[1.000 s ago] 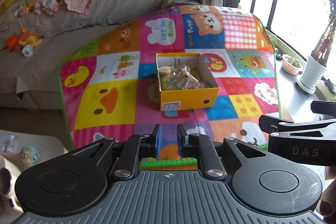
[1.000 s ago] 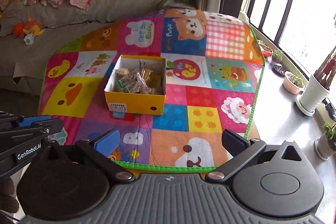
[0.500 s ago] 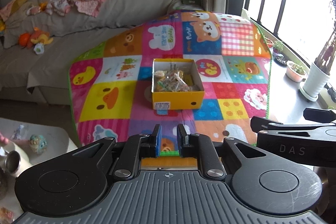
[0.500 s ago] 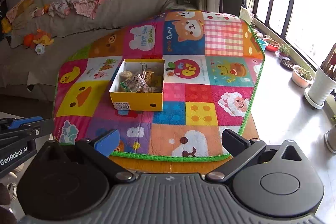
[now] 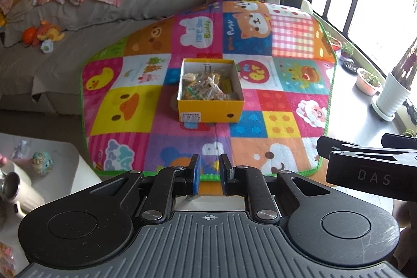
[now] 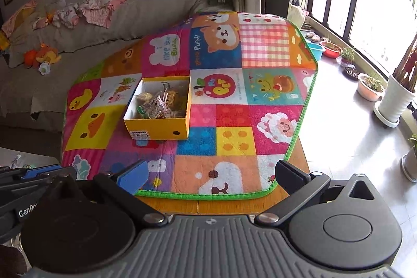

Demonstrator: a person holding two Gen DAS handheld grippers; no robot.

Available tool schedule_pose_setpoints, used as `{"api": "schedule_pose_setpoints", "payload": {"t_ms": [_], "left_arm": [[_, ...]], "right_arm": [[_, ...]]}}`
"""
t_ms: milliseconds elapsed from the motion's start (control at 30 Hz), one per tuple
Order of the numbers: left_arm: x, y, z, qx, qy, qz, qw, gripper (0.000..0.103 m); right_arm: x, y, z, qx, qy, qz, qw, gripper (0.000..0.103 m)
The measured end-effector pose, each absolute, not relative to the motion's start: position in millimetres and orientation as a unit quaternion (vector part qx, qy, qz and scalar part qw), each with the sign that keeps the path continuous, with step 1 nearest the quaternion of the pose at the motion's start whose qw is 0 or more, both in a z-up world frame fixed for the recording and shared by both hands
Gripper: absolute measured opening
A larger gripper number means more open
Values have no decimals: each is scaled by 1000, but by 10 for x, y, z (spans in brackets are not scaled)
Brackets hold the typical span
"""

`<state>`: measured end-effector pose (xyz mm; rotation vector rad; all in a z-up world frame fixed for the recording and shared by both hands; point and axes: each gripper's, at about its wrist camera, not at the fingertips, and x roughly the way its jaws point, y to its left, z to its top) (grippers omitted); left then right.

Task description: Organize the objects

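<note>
A yellow open box (image 5: 210, 111) filled with several wrapped snack packets (image 5: 206, 90) stands near the middle of a colourful patchwork mat (image 5: 125, 108) on a table. It also shows in the right wrist view (image 6: 159, 128). My left gripper (image 5: 210, 170) hovers at the mat's near edge, its jaws nearly closed with a narrow gap and nothing between them. My right gripper (image 6: 212, 175) is wide open and empty, also over the mat's near edge (image 6: 208, 196). Both are well back from the box.
A grey sofa (image 5: 78, 25) with clothes and plush toys lies behind and left. A white side table (image 5: 39, 173) with a metal cup and a small toy is at the lower left. Potted plants (image 6: 393, 100) line the window on the right.
Both grippers have pulled back and up from the box, which looks smaller and farther away now. The jaws have kept their positions.
</note>
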<state>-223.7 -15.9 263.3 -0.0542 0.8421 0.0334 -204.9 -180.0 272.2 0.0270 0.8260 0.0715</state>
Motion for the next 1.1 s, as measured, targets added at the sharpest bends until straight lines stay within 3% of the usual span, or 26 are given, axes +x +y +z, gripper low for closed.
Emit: {"api": "schedule_pose_setpoints", "payload": {"t_ms": [633,1100], "left_arm": [[-2278,-41,2585,-23,413,38,909,17],[-1897,114,1877,-46,375,15,926,17]], "right_arm": [[-2056,-1619,2641,-5,413,65,908,103],[-1639,-1457,1969,4,427,37,904,103]]}}
